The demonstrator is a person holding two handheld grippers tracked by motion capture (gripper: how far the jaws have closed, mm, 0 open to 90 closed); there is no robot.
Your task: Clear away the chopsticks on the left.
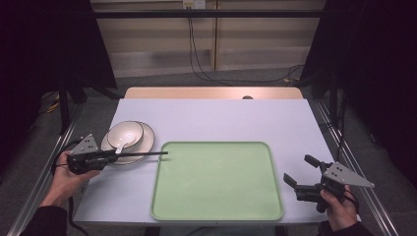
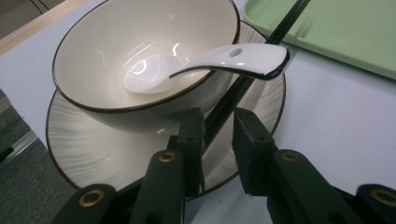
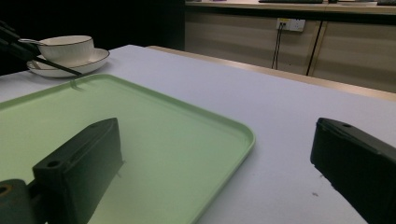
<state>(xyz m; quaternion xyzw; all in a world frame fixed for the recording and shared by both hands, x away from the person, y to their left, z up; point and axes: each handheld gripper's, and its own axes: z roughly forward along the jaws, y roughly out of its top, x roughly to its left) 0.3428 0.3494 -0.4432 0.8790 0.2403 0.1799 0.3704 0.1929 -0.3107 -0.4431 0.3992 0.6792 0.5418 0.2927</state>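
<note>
Two jaws apparently pinching chopsticks [image 2: 243,81]

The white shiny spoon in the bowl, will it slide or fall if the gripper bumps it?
Probably. The white glazed ceramic spoon looks smooth and glossy, so it may slip easily. Its handle overhangs the rim of the dark-rimmed white bowl, so a nudge could tip it out. It looks like ceramic, so a fall might chip it.

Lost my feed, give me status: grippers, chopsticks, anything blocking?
Left gripper shut on chopsticks, across the plate. Right gripper open, idle beside tray. Spoon sits in bowl; nothing blocking.
</note>
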